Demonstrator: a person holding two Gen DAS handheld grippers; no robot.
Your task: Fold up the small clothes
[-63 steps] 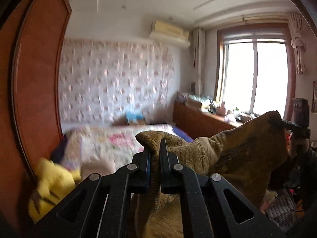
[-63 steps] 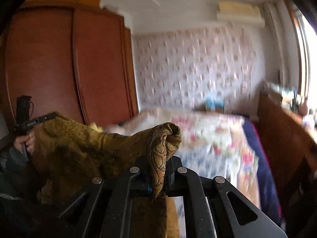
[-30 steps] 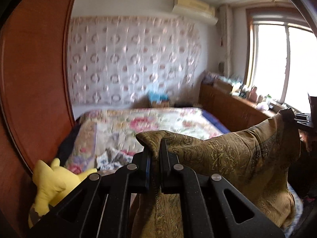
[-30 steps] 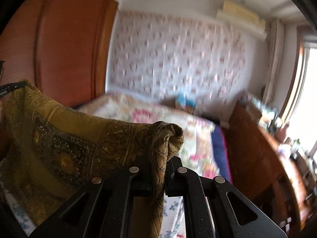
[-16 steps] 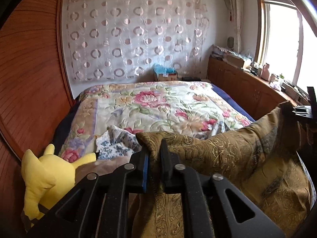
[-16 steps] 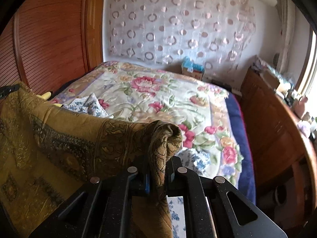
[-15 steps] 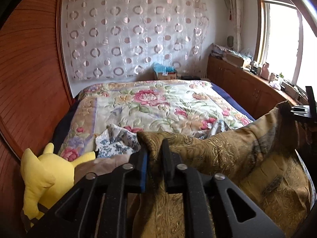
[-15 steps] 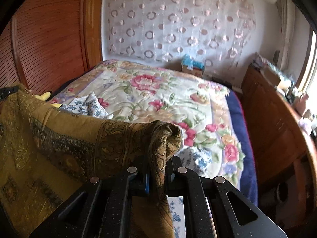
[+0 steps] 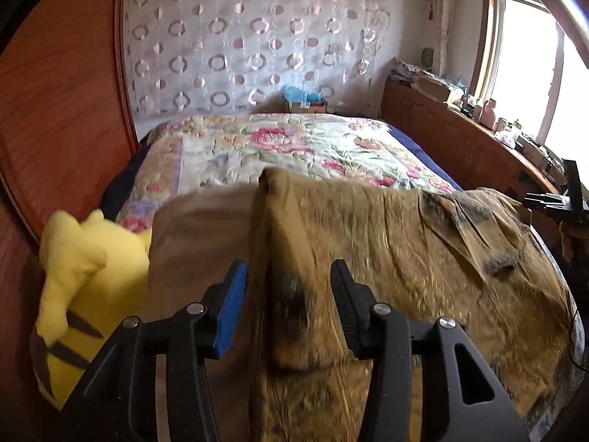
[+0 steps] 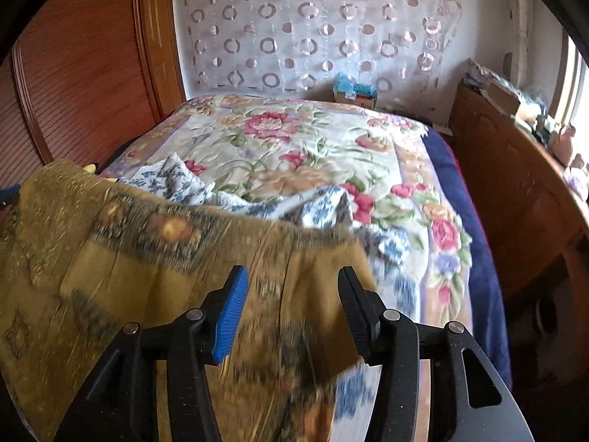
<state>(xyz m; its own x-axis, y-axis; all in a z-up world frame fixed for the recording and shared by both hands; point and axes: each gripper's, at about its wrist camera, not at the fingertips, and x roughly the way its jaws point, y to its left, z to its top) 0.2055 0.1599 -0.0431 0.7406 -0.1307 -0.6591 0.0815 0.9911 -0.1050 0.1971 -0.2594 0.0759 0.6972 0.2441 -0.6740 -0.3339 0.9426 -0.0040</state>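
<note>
Floral bedspread [image 10: 294, 154] carries mustard patterned cloth [image 10: 147, 265], rumpled, spread wide.

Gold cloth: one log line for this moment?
left hand-held gripper: open | right hand-held gripper: open | gold cloth: released, blurred, over floral bedspread | fold: not visible

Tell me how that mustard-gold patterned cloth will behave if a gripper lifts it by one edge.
The mustard-gold patterned cloth probably hangs limp: it already drapes in soft creases over the floral quilt. It looks thin, so likely light for its spread. Lifted at one point, it would likely bunch and trail, perhaps dragging across the blue-and-white printed garment beside it.
</note>
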